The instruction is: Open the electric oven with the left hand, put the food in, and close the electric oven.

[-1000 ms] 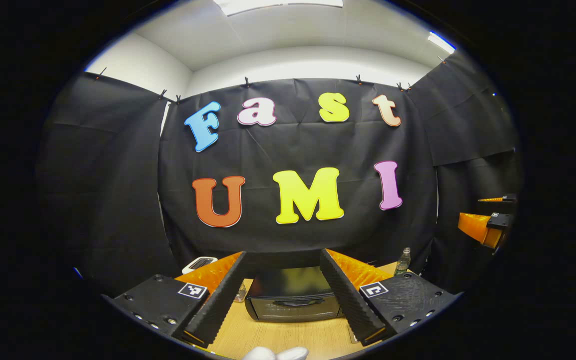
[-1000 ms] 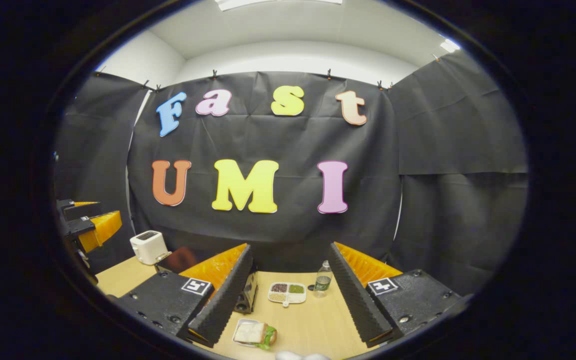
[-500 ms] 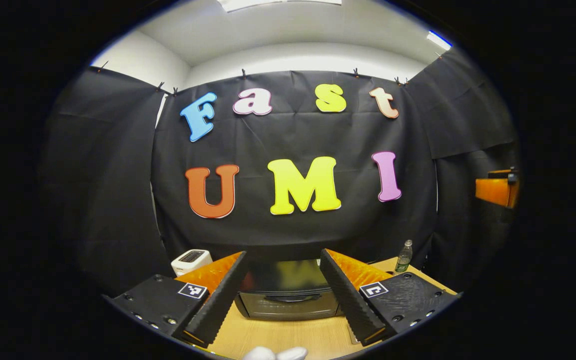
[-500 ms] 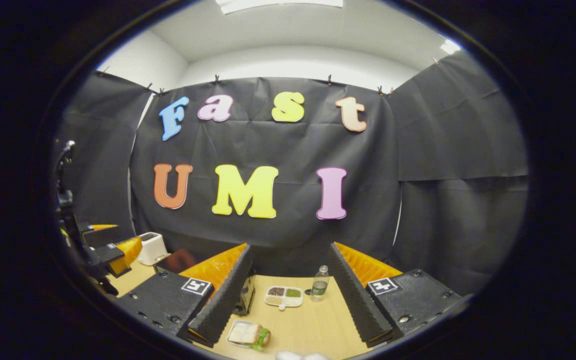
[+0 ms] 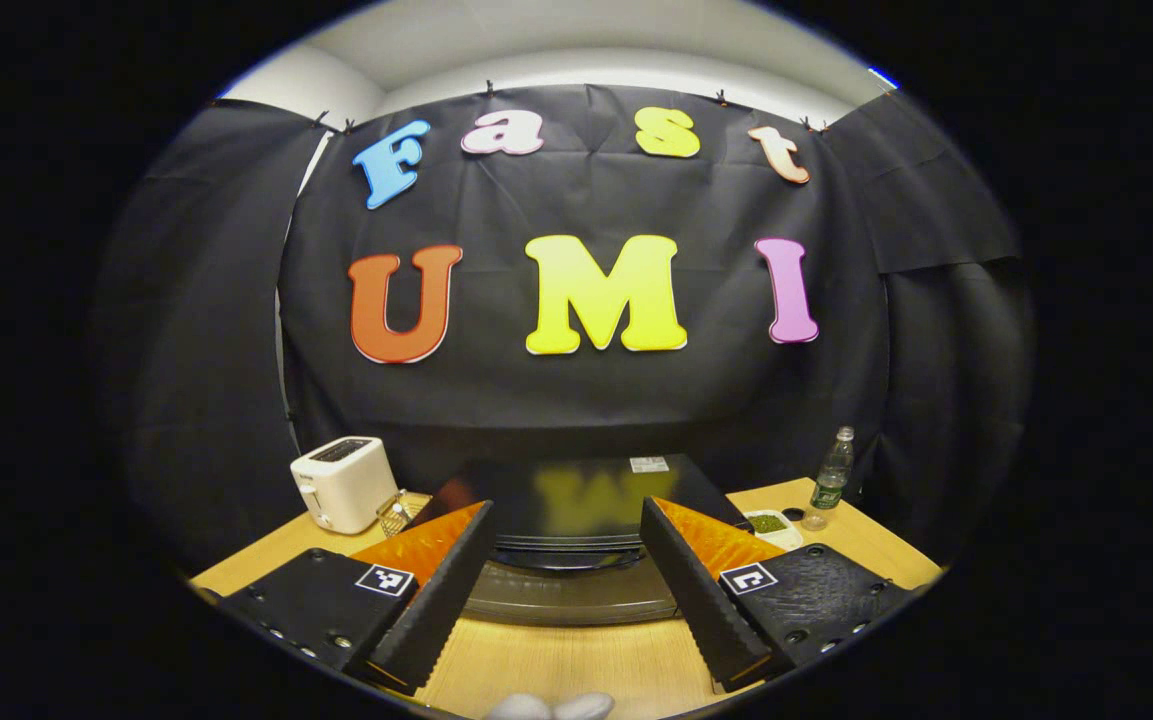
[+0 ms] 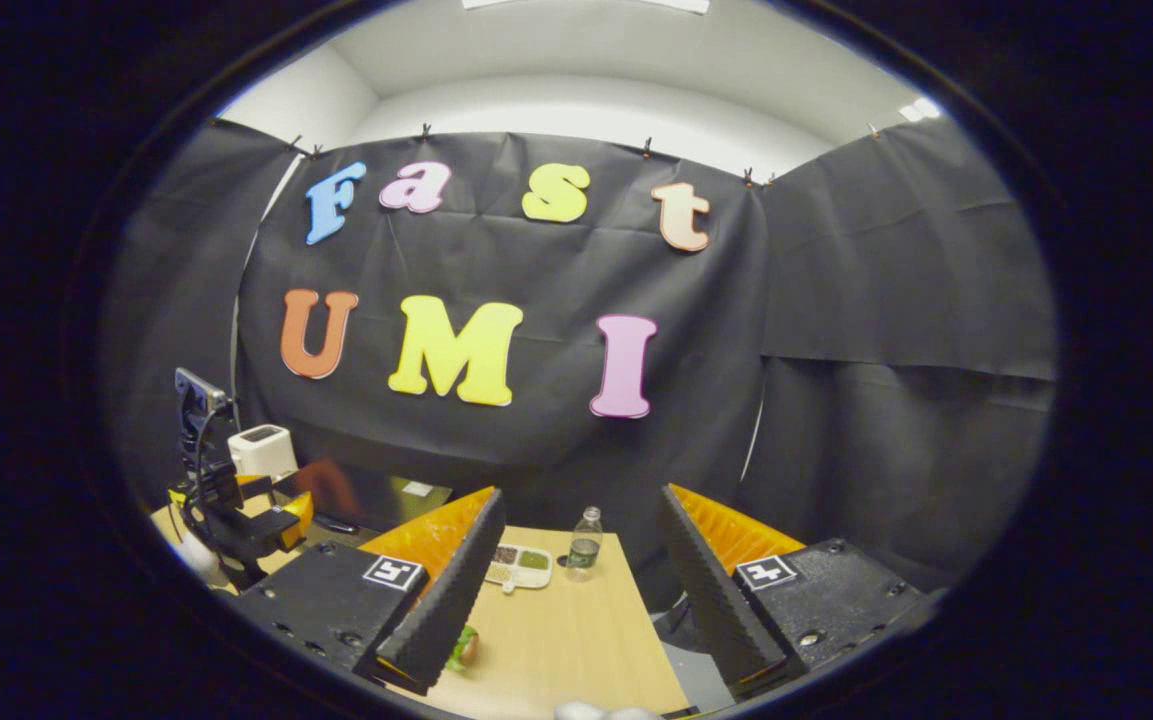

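While left gripper (image 5: 561, 580) gapes, glossy boxy oven (image 5: 576, 520) shut.

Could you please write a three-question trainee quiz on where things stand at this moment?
1. True or false: the electric oven door is shut.
2. What stands left of the oven in the left gripper view? A) white toaster B) kettle C) pan
3. Fill in: between the right gripper fingers, beside the divided dish, stands a plastic ____.

Key:
1. True; the open left gripper faces it without touching.
2. A, the toaster.
3. bottle.
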Available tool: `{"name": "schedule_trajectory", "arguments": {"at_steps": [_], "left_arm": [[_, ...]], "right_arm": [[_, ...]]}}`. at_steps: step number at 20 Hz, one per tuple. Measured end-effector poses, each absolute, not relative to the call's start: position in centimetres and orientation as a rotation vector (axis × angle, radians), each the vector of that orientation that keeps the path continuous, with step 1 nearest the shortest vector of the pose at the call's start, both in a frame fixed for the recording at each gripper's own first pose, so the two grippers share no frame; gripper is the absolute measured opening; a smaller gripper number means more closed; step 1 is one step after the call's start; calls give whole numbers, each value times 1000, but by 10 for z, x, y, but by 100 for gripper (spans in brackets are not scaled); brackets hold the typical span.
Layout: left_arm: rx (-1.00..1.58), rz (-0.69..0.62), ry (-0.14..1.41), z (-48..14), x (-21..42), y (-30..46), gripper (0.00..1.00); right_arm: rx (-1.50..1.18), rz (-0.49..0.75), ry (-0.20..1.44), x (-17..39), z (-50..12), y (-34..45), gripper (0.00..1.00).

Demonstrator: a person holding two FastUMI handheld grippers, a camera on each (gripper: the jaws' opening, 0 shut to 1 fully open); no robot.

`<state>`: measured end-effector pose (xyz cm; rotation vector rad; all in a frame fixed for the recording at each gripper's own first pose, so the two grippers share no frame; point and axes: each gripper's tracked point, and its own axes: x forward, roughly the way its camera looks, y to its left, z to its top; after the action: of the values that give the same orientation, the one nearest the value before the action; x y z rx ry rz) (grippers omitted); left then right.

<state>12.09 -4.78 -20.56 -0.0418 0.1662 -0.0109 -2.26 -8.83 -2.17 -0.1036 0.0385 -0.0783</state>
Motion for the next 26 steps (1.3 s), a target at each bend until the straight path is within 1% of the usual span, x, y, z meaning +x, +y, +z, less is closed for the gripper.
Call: {"name": "schedule_trajectory", "arguments": {"at_steps": [2,5,11,12,13,14,15,26], "left_arm": [[-48,4,191,-224,138,-43,95],[-43,-9,236,-250,162,-45,95],[-32,-17,297,-279,177,-43,96],[-25,-20,289,-277,176,-43,98],[-24,-21,288,-278,174,-43,90],[-26,-24,285,-278,170,-42,98],[-27,-29,283,-278,166,-43,98],[-15,-41,302,-286,116,-41,98]], "right_arm": [[-105,-100,67,-23,-29,-95,97],[-98,-134,105,-22,-37,-100,97],[-112,-147,125,-16,-41,-93,97],[-110,-144,125,-16,-42,-91,98],[-110,-139,124,-15,-41,-89,98],[-110,-133,124,-14,-42,-86,100],[-110,-130,124,-11,-42,-84,100],[-92,-78,125,-18,-56,-71,100]]}}
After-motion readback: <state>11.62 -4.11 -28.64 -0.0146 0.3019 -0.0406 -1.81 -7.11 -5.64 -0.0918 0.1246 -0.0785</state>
